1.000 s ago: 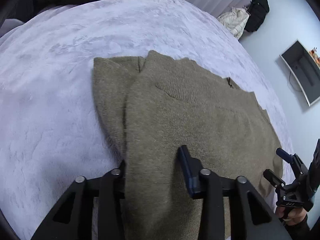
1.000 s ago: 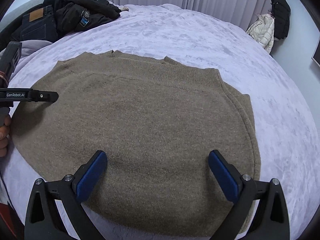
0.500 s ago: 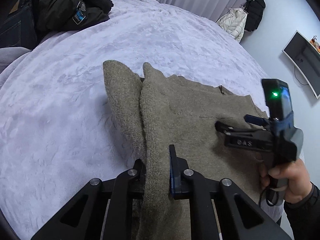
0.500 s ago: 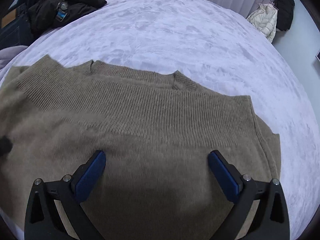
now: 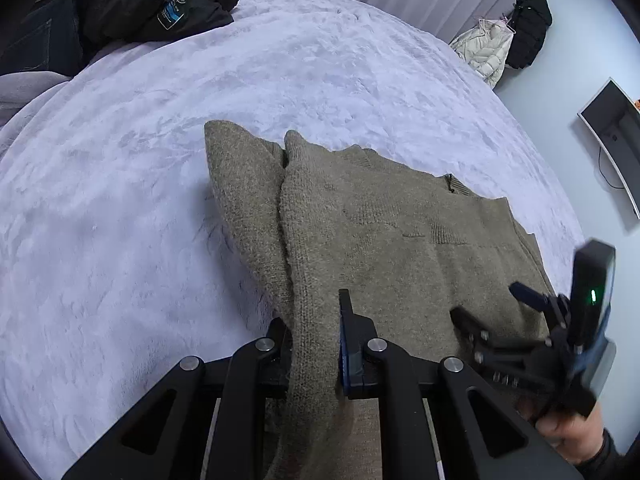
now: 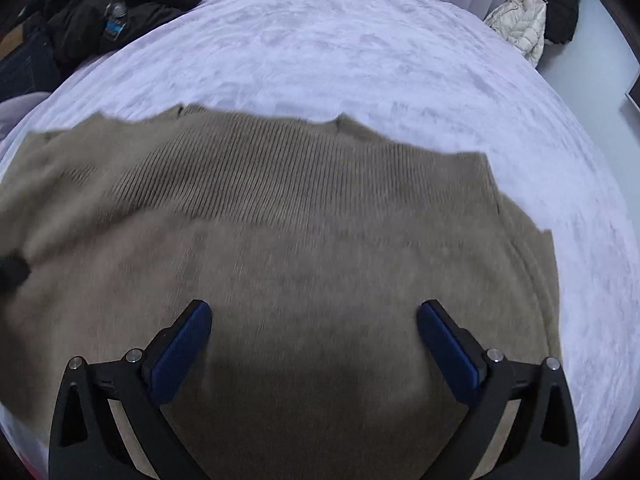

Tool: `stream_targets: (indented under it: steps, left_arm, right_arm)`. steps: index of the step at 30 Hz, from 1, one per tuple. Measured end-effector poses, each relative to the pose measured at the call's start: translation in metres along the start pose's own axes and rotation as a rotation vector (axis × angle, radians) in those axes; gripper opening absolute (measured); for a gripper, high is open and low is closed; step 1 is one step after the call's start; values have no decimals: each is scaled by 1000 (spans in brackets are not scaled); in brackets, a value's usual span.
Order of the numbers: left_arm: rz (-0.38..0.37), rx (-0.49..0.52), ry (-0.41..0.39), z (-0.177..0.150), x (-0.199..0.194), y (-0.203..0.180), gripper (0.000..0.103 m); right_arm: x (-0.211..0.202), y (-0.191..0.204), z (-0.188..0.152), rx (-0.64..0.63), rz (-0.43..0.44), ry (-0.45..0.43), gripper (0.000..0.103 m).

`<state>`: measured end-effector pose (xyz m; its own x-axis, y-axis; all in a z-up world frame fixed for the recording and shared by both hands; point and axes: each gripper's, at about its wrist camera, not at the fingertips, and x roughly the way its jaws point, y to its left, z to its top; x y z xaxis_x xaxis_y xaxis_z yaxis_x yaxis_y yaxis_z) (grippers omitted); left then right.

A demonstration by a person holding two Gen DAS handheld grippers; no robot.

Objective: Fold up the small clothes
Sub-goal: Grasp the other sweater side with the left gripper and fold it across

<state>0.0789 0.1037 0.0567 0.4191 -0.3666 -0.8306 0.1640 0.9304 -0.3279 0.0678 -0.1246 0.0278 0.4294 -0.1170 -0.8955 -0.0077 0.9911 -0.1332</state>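
An olive-brown knitted sweater (image 5: 400, 232) lies spread on the pale lilac bed (image 5: 120, 240). My left gripper (image 5: 316, 344) is shut on a bunched fold at the sweater's left edge, and a ridge of cloth runs away from it. My right gripper (image 6: 314, 332) is open and empty, hovering just above the middle of the sweater (image 6: 280, 220). The right gripper also shows in the left wrist view (image 5: 496, 304), low at the right, held by a hand.
A heap of dark clothes (image 5: 152, 4) lies at the bed's far left corner. A white jacket (image 6: 520, 24) and a black one (image 6: 562, 4) hang on the far wall. A wall screen (image 5: 612, 136) is at the right.
My left gripper closed on the sweater's edge and drew it into a raised ridge. My right gripper moved forward and lower over the sweater, staying open.
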Motion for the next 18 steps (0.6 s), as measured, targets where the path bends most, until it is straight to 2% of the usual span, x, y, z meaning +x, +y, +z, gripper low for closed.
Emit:
stream_targets:
  steps: [3,5,7,9,11,14,18]
  left_arm:
    - [30,32,-2,-1,-5,-14,14]
    - [50,54,-3,1,-9,-25,14]
    - [55,66,-5,2,-13,-34,14]
    - [62,85,-4,4,-18,-46,14]
    - [77,110,-2,6,-21,-61,14]
    - [93,151,6,8,-24,-86,14]
    - [119,189,44,13,-23,-124,14]
  right_arm:
    - [-24,7,-40,-49,-30,-87,103]
    - [-35,4,-57,-38,-21,-123,103]
    - [-42,2,-75,-46,9,-139,103]
    - [-45,6,-85,-124,-2,-138,103]
    - [-51,5,-86,-164,17,-149,103]
    - [-57,-24,-78,-83,38,-179,103]
    - [-50,-61,-70,5,96,-163,103]
